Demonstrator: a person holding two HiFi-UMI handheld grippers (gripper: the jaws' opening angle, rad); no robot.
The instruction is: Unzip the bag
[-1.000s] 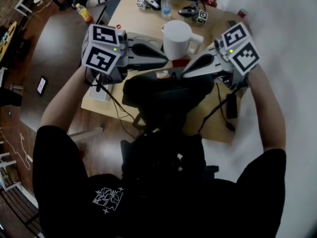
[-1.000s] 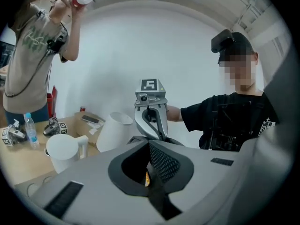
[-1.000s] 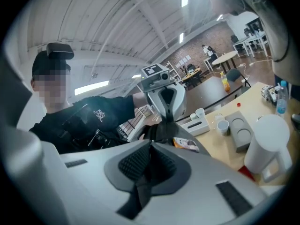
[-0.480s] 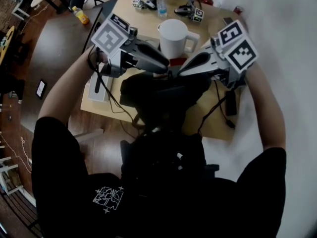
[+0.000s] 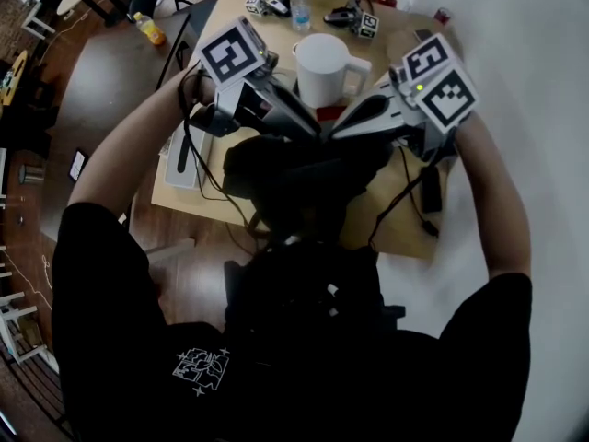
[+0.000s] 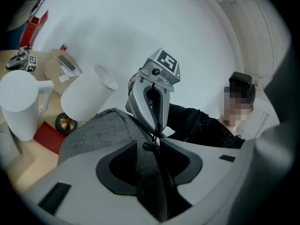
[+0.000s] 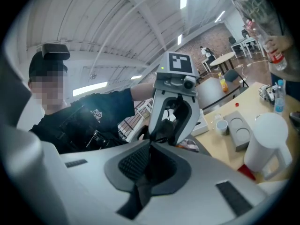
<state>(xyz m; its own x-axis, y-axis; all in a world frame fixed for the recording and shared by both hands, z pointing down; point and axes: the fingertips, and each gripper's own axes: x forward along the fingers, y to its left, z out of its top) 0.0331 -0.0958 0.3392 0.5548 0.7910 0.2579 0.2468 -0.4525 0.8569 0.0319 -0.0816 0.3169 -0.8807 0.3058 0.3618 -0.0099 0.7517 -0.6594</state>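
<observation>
Left gripper view: the left gripper (image 6: 152, 172) jaws have just been opening and now stand wide. Its pads (image 6: 117, 168) sit clear on either side of a ridge of the bag (image 6: 98, 130) that runs between them, so nothing is pinched. The right gripper (image 7: 149, 156) jaws are closed together on a dark strip of the bag; zipper pull or fabric tab, cannot tell. The bag sits on the surface (image 5: 248, 35), on the person's side of the white pitcher (image 5: 324, 67). Both gripper tips nearly meet over its top.

Risks, as judged:
- The bag is held by one grip only. A tug from the right would likely drag or lift the whole soft body rather than run the slider.
- Loose cloth could fold into the zipper teeth and jam it.
- The pitcher stands just beyond the bag. A sliding bag or a swinging gripper could knock it over.

Materials:
- Bag: grey felt-like cloth, matte and slumped, with a rounded top and no stiff frame showing.
- Pitcher: smooth, hard and cylindrical, with a side handle.
- Surface: pale wood, flat.
- Pads: dark and finely textured.
</observation>
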